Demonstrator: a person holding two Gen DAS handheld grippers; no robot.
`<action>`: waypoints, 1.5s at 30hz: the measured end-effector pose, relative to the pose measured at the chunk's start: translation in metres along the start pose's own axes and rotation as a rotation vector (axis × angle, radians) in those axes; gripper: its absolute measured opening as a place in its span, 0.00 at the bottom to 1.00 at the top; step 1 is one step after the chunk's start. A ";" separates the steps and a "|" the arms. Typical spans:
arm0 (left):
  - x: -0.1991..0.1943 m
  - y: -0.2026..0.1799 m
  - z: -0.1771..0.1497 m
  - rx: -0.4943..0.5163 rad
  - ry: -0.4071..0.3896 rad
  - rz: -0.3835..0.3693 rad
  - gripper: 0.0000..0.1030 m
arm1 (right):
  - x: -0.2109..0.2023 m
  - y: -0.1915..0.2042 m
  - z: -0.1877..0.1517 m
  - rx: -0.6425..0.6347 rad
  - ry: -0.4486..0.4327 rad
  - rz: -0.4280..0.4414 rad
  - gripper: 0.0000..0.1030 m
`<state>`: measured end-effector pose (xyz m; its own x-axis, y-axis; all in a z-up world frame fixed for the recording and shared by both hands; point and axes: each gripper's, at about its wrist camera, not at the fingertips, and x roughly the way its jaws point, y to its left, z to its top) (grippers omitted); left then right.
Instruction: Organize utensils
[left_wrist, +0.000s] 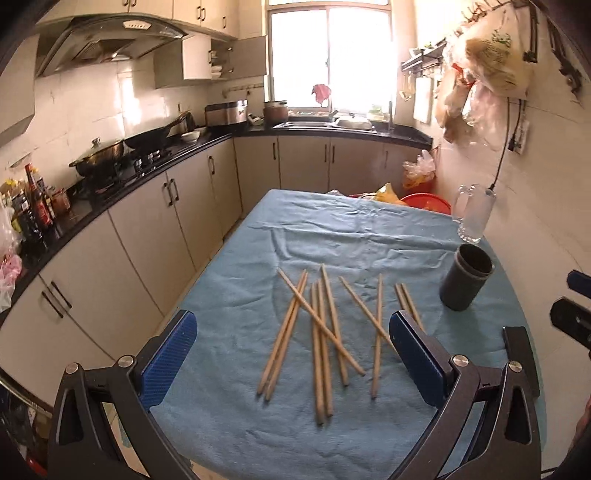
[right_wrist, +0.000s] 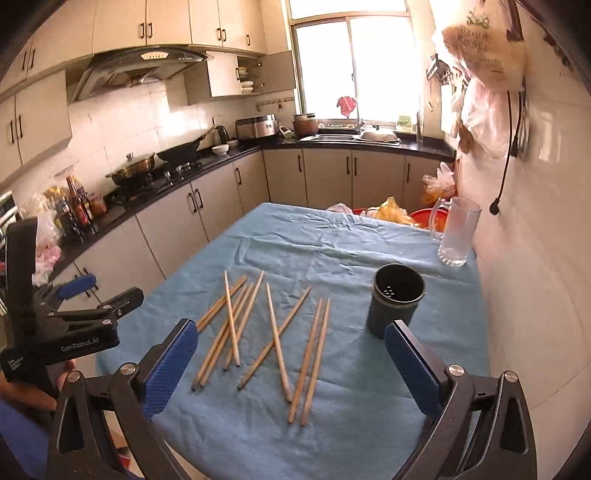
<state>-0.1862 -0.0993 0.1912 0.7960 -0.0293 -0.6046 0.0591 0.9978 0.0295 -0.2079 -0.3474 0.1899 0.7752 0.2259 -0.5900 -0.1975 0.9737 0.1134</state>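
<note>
Several wooden chopsticks (left_wrist: 325, 339) lie scattered and partly crossed on the blue cloth (left_wrist: 240, 288); in the right wrist view the chopsticks (right_wrist: 273, 332) lie in front of me. A dark cylindrical holder (left_wrist: 466, 281) stands upright and empty to their right, also shown in the right wrist view (right_wrist: 397, 300). My left gripper (left_wrist: 293, 339) is open and empty, above the near ends of the chopsticks. My right gripper (right_wrist: 291, 350) is open and empty, near the table's front edge. The left gripper (right_wrist: 96, 295) also shows at the left of the right wrist view.
A clear glass mug (right_wrist: 456, 232) stands behind the holder by the right wall. Red basins and bags (right_wrist: 399, 216) sit beyond the table's far edge. A counter with pots and bottles (left_wrist: 99, 162) runs along the left.
</note>
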 end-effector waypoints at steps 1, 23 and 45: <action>0.001 -0.005 0.000 0.008 0.003 -0.004 1.00 | -0.002 0.000 -0.001 0.004 0.002 0.011 1.00; -0.005 -0.022 -0.010 0.021 -0.017 0.013 1.00 | -0.018 -0.020 -0.006 -0.006 -0.022 0.066 1.00; -0.005 -0.015 -0.015 0.029 -0.025 0.035 1.00 | -0.006 -0.010 -0.004 -0.016 -0.010 0.101 1.00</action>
<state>-0.1997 -0.1128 0.1818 0.8127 0.0037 -0.5827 0.0483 0.9961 0.0737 -0.2132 -0.3584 0.1893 0.7571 0.3231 -0.5678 -0.2844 0.9455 0.1588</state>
